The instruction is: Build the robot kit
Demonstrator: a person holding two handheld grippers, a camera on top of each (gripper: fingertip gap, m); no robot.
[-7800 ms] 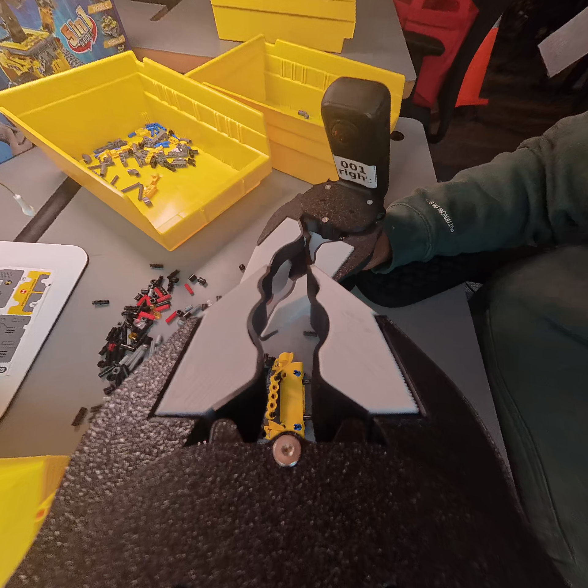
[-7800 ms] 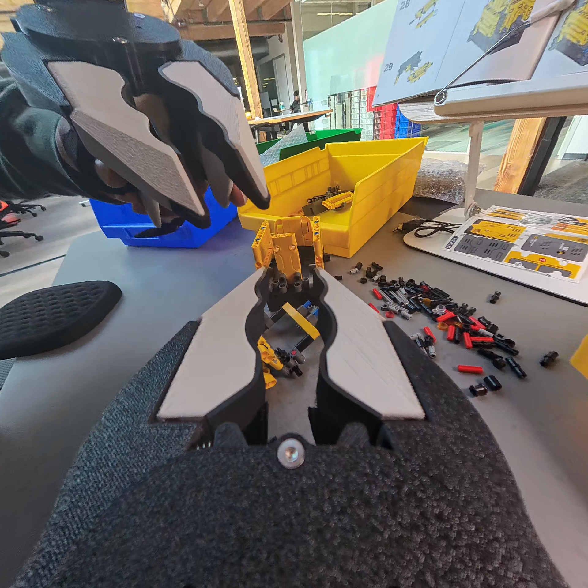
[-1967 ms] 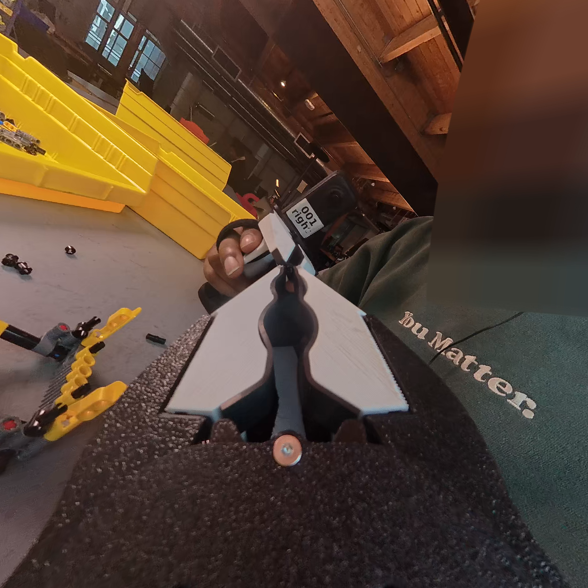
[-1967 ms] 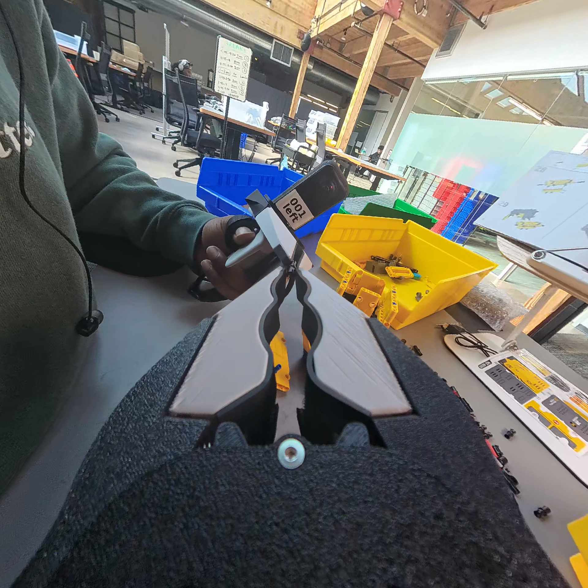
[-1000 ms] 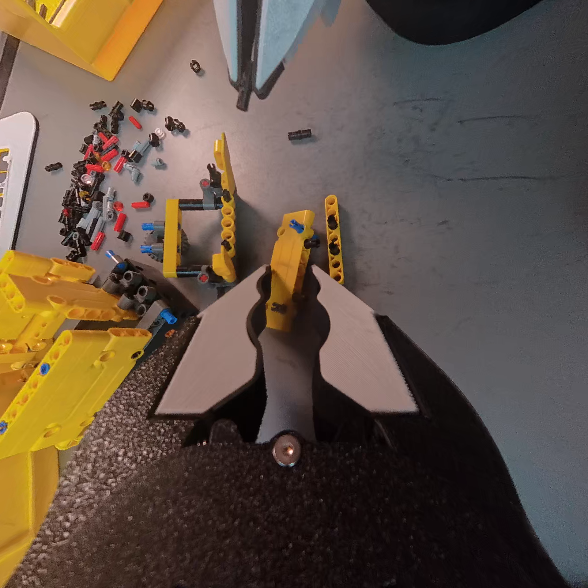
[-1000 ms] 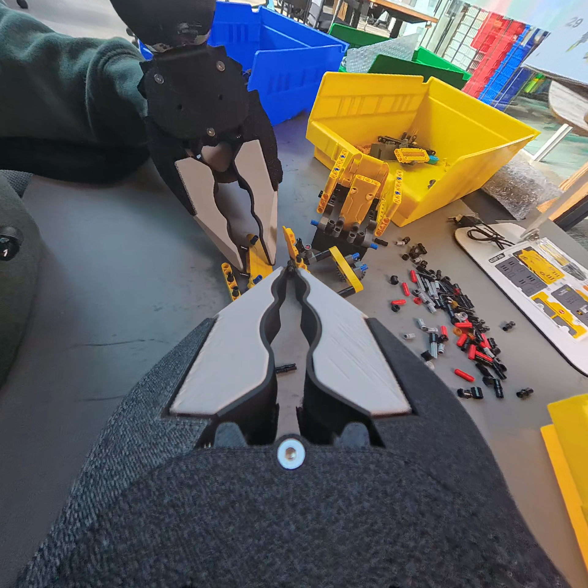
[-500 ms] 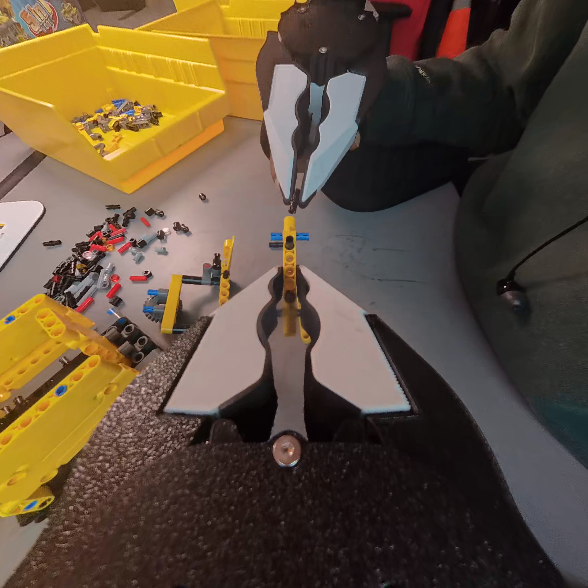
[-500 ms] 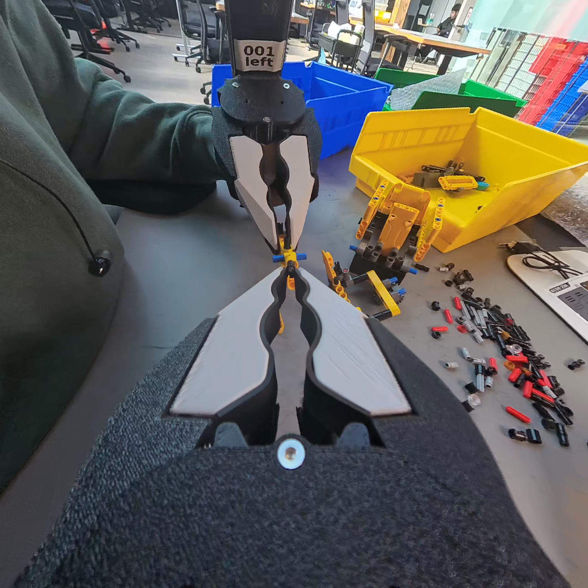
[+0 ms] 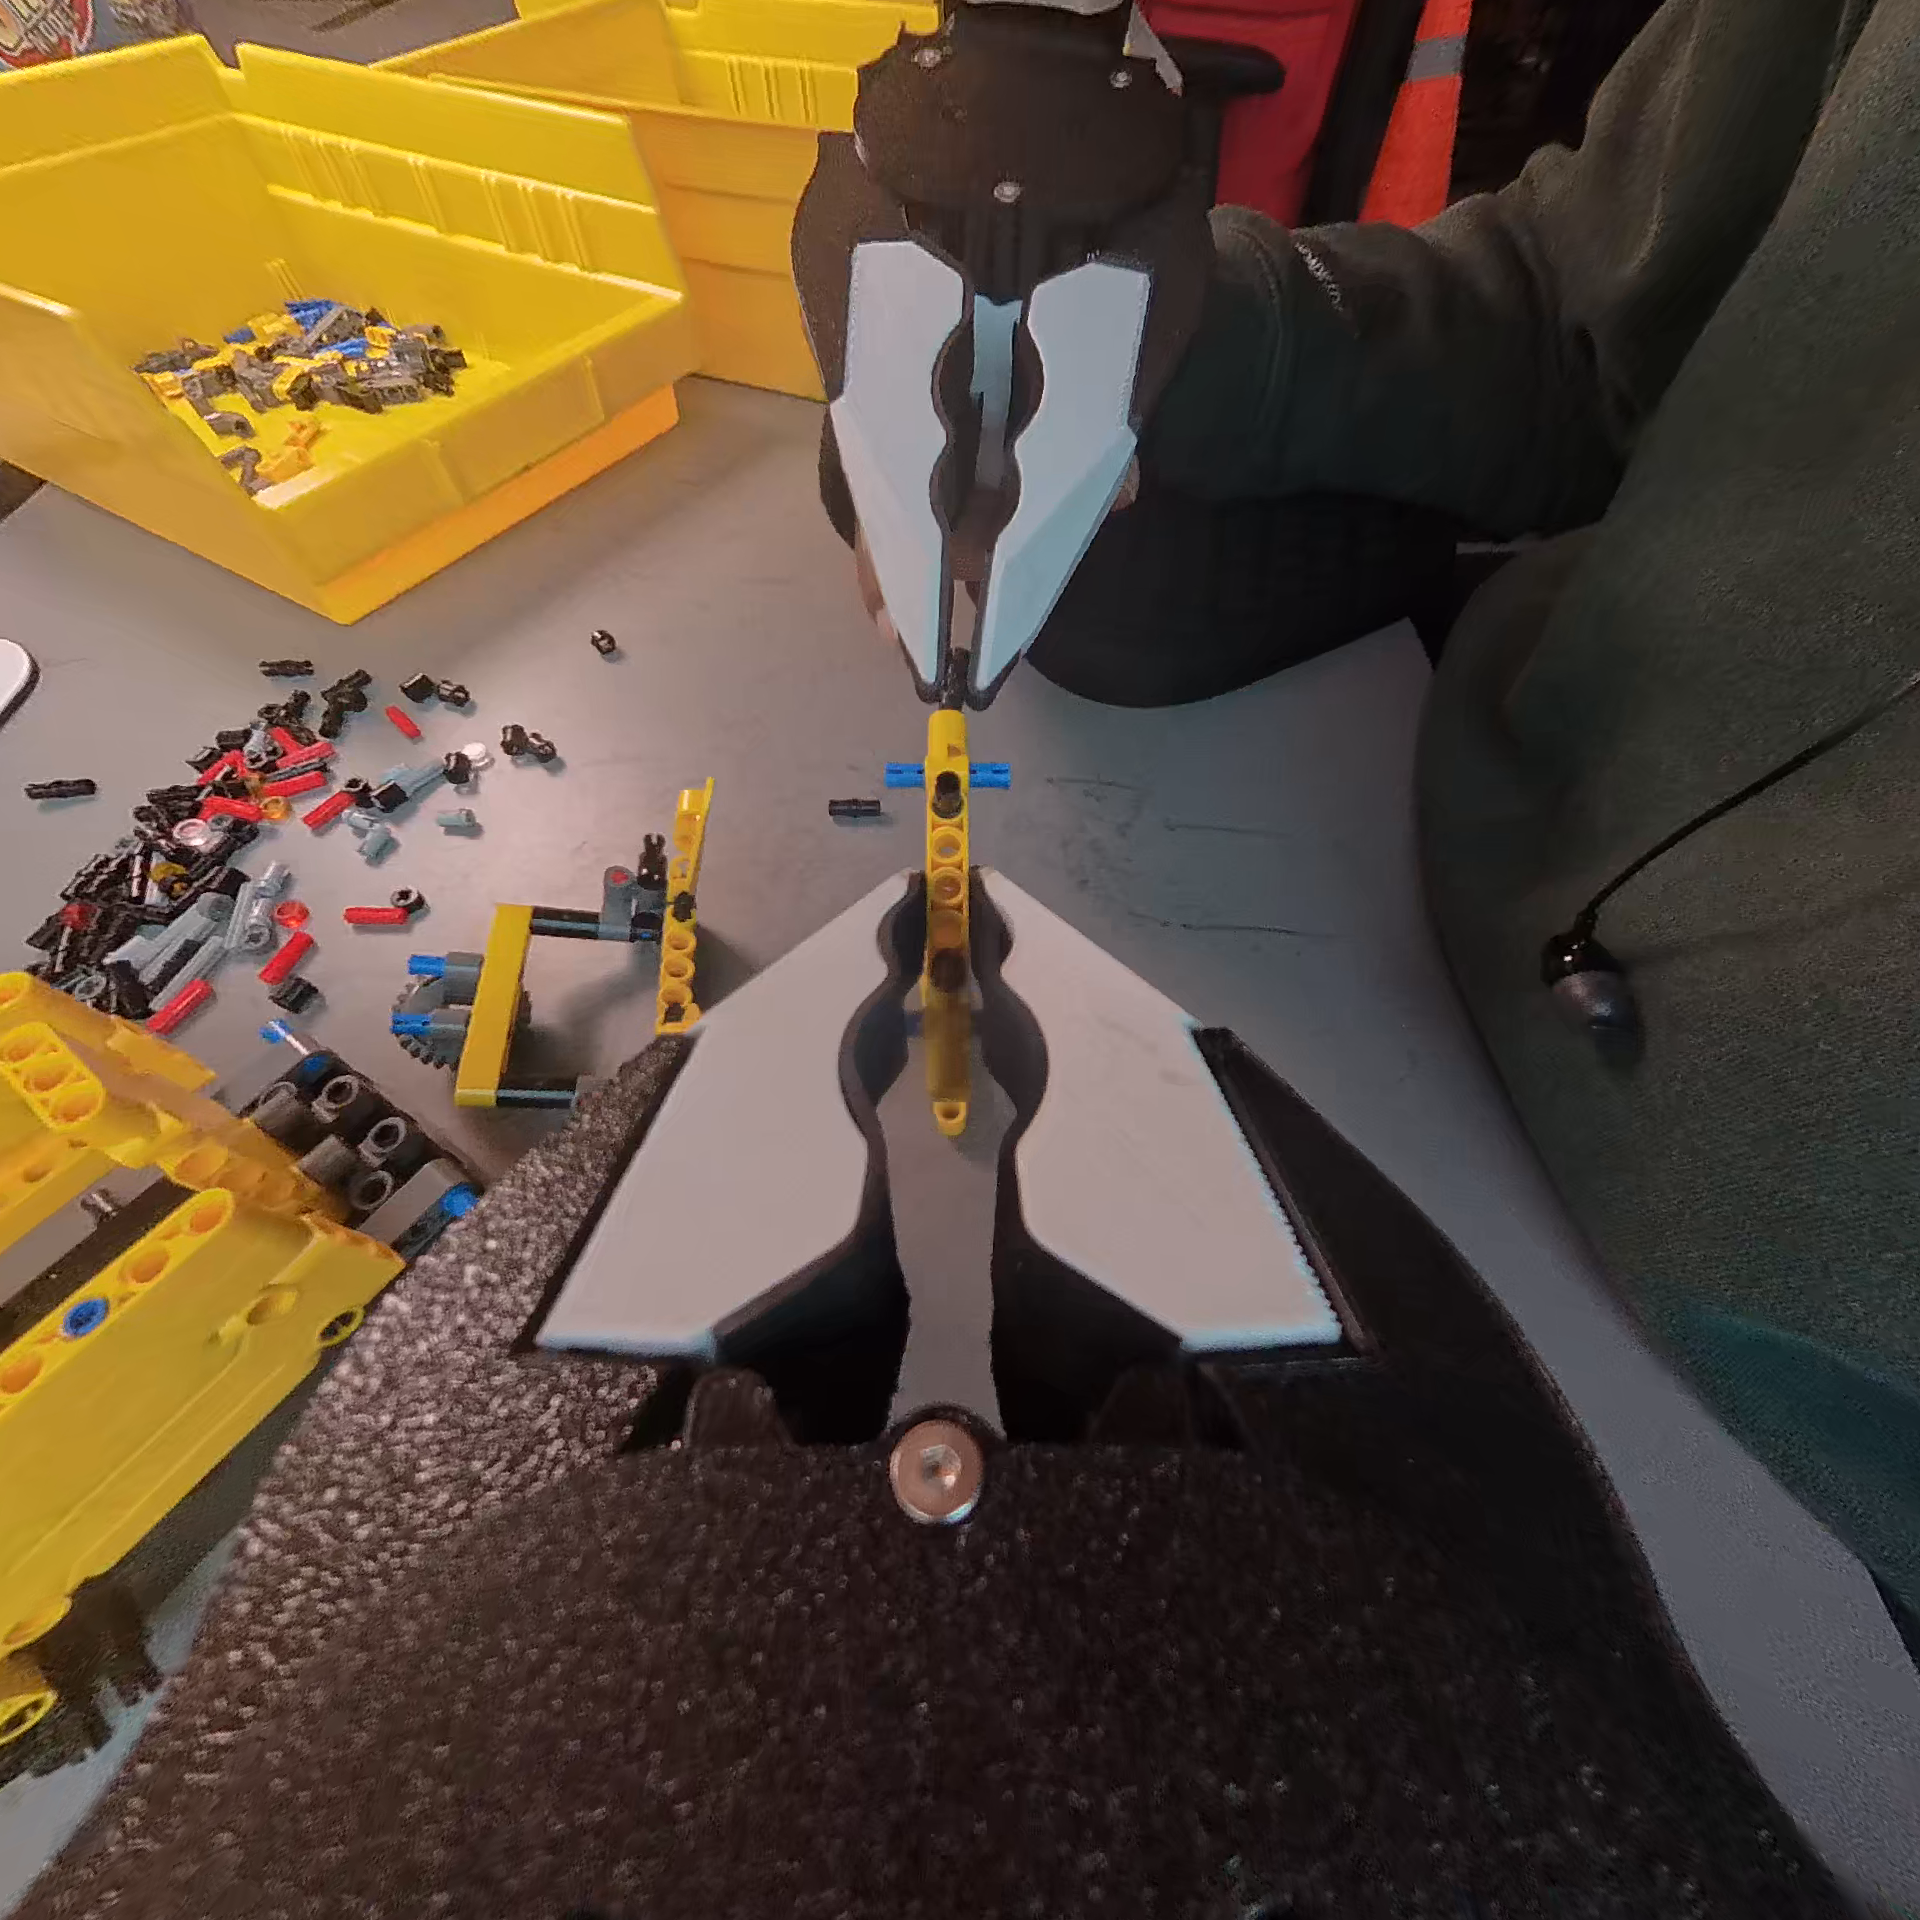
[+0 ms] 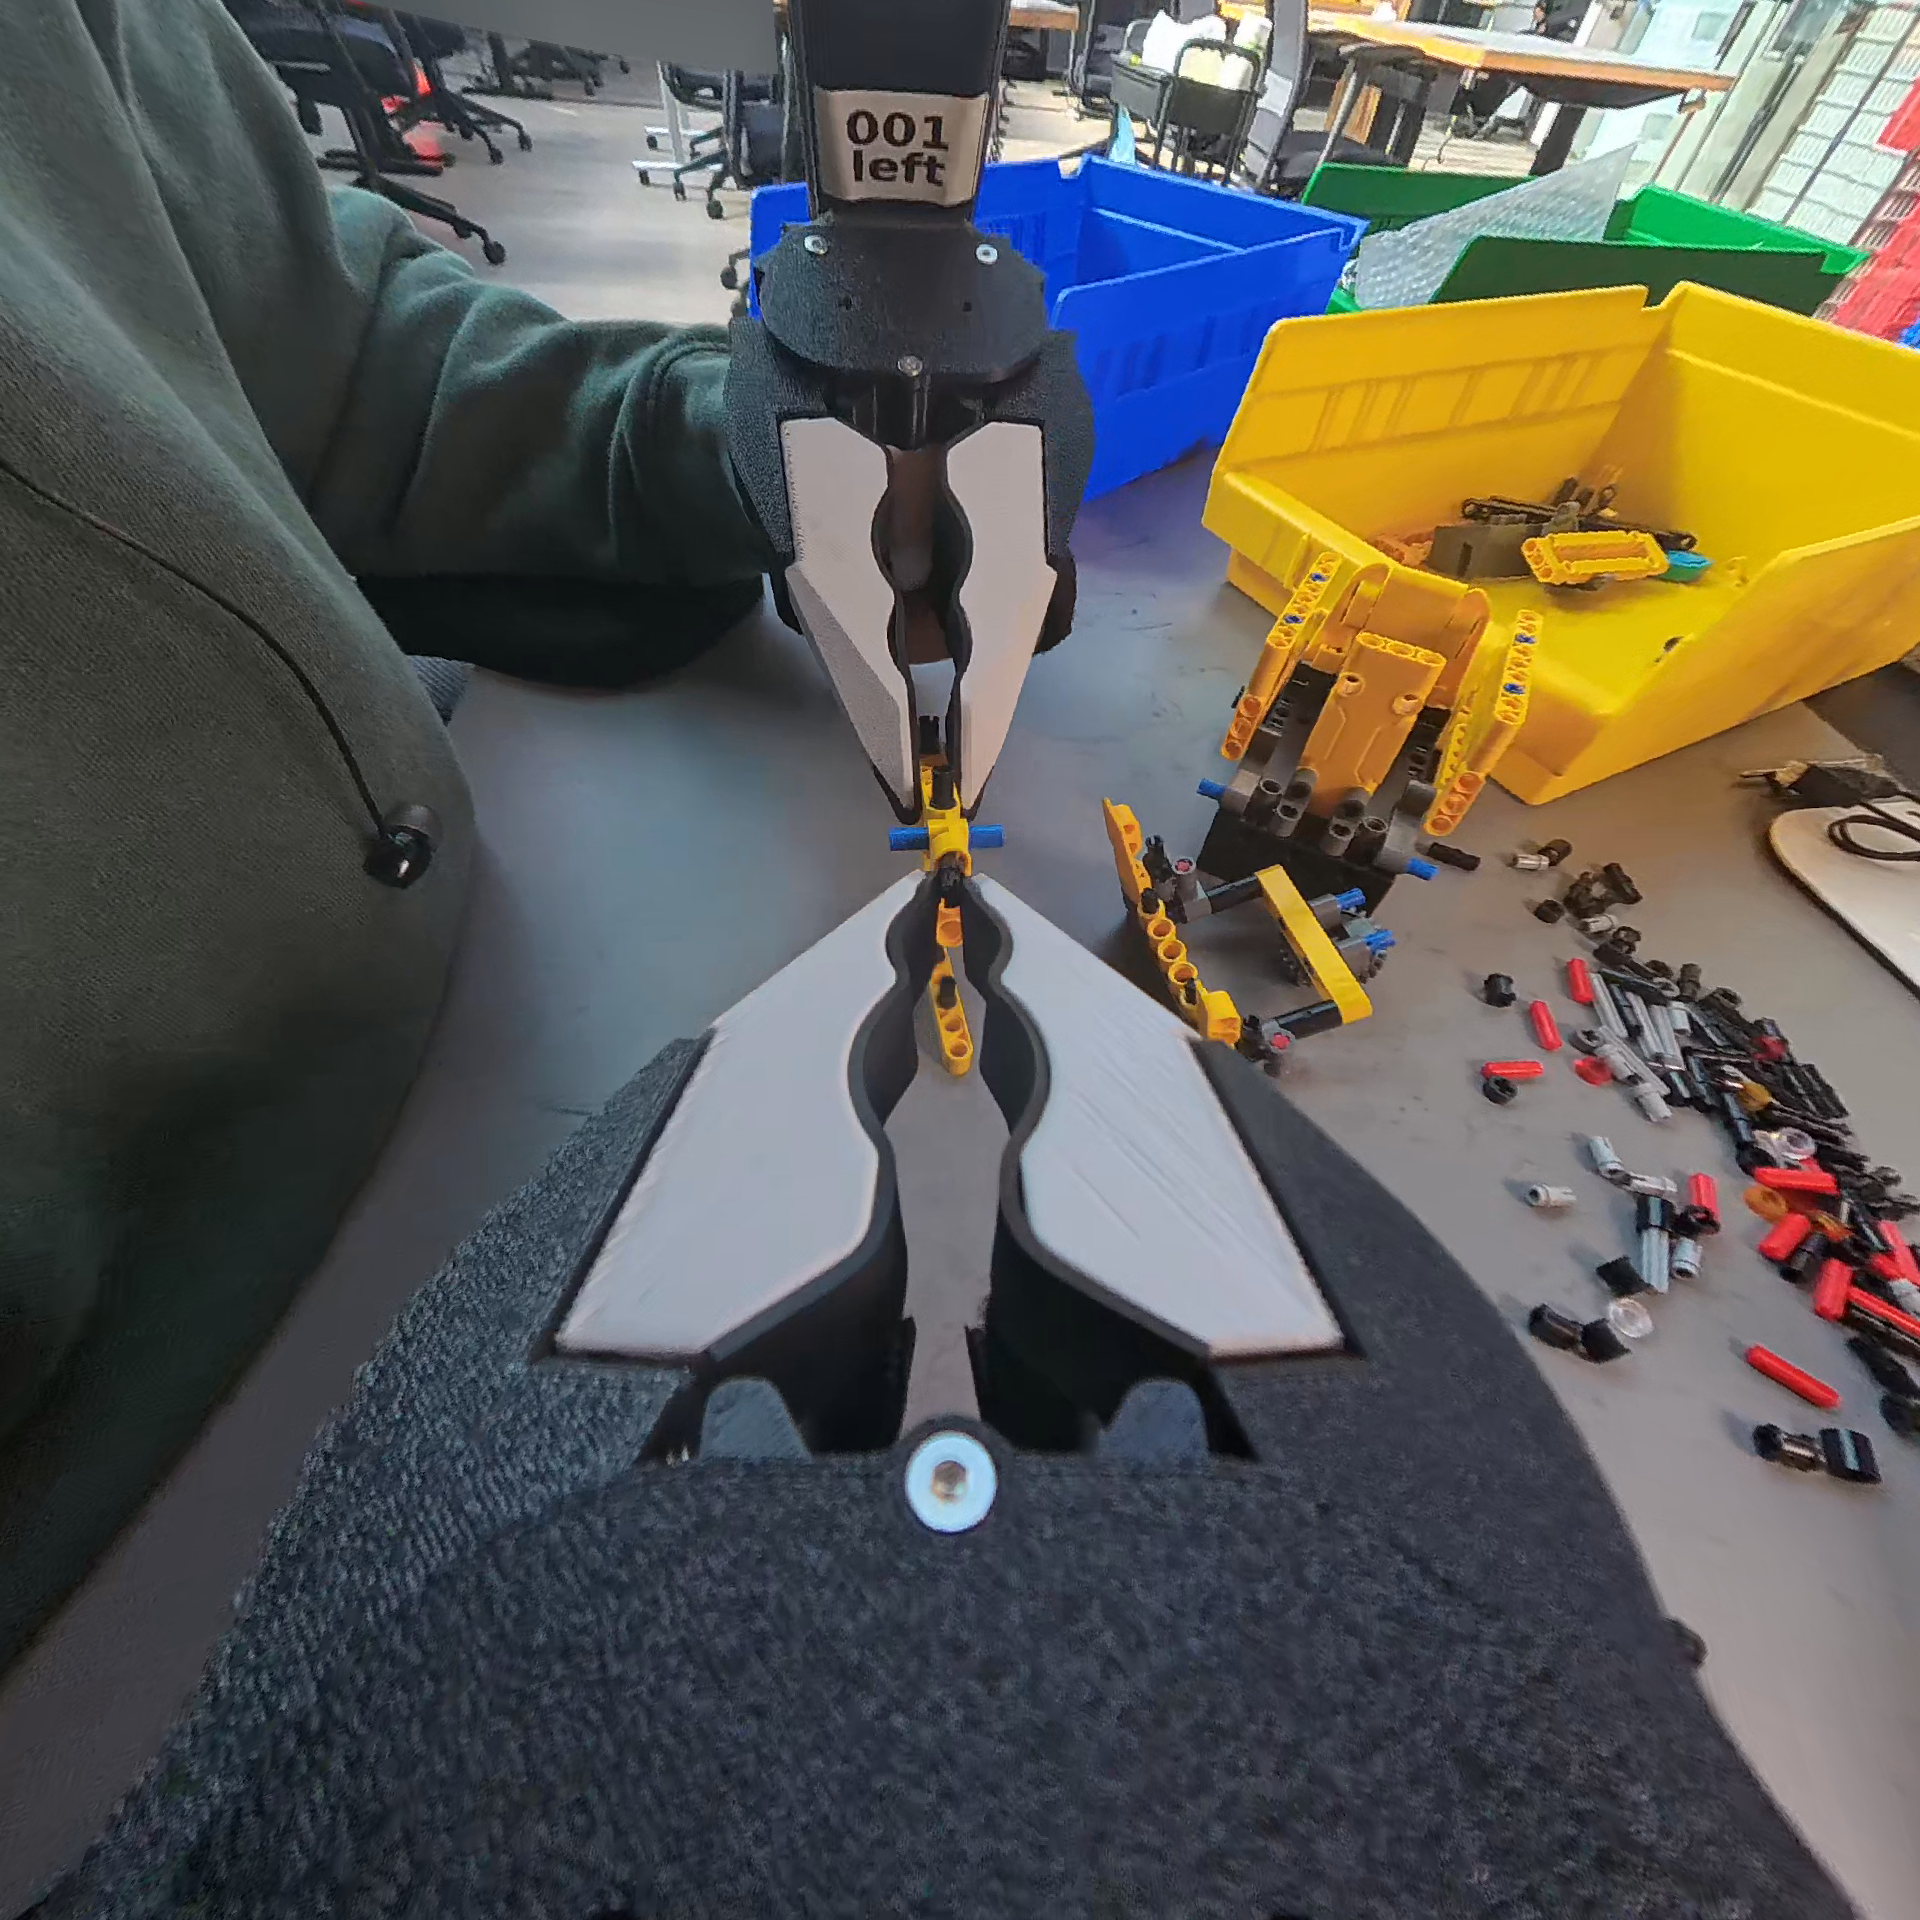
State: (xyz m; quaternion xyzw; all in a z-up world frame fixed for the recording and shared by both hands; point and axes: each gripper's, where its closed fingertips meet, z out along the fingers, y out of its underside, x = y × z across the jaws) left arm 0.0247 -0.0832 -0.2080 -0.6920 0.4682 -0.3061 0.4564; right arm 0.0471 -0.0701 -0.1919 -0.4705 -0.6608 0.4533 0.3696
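Note:
My left gripper (image 9: 948,885) is shut on a yellow holed beam (image 9: 945,831) and holds it end-out above the grey table. A blue pin (image 9: 902,772) crosses the beam near its far end. My right gripper (image 10: 948,883) is shut on a small black pin (image 10: 948,879). The two grippers face each other tip to tip. In the left wrist view the right gripper (image 9: 956,681) presses the black pin (image 9: 954,665) against the beam's end. In the right wrist view the left gripper (image 10: 940,800) holds the beam (image 10: 945,831). A second yellow beam (image 10: 954,1013) lies on the table below.
A pile of small black, red and grey pins (image 9: 187,831) lies left, with a yellow frame assembly (image 9: 540,966) and a large yellow model (image 9: 125,1247). Yellow bins (image 9: 520,488) stand behind. A blue bin (image 10: 1174,291) and yellow bin (image 10: 1714,665) stand beyond. A green sleeve (image 9: 1455,312) lies right. My hands' fingertips stand some 4 centimeters from each other.
My left gripper took the yellow beam off the table and lifted it. Both grippers turned to face each other and closed in, so the black pin now meets the beam's end.

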